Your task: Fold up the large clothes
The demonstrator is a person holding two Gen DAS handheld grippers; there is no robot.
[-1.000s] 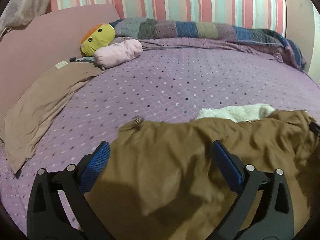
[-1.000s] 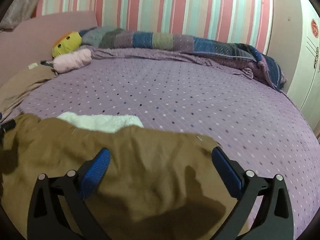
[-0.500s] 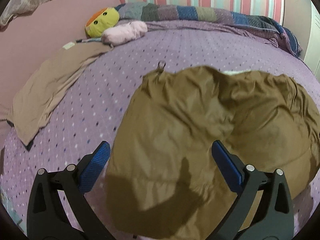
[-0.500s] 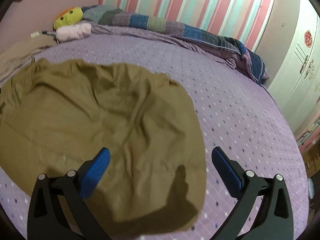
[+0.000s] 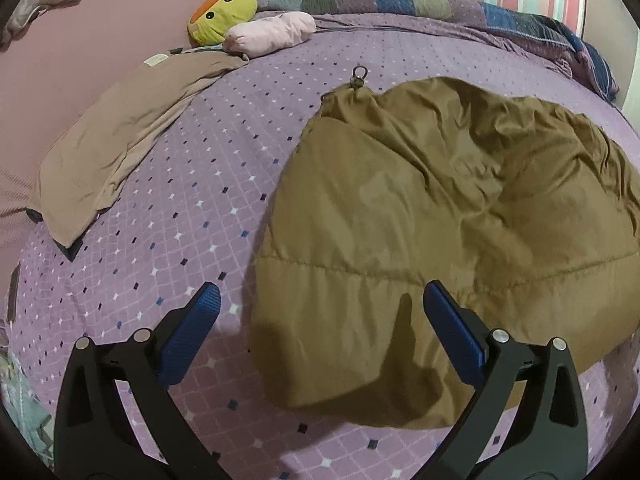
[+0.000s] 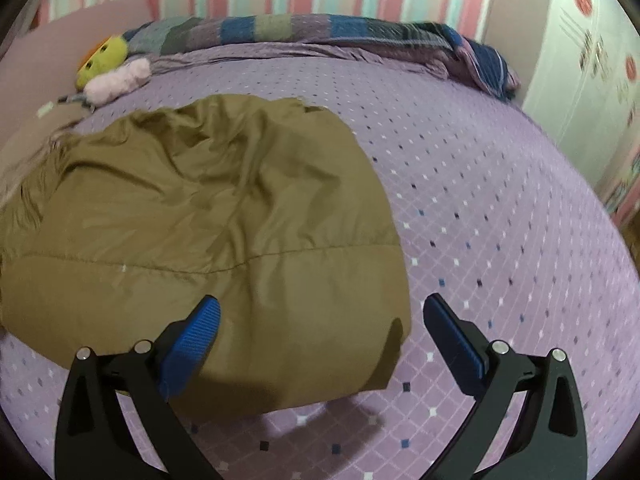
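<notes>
- The brown jacket [image 5: 420, 216] is lying puffy and rumpled on the purple bed [image 5: 208, 184], filling the centre and right of the left view.
- Left gripper [image 5: 320, 320] and right gripper [image 6: 320, 324] are both spread wide, holding nothing.
- I'd flatten the wrinkles first, then pinch each near corner right at the hem so the fold lands even.

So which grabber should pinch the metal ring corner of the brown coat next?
Probably the left gripper: its view shows the metal ring on the brown coat; the right view doesn't.
</notes>
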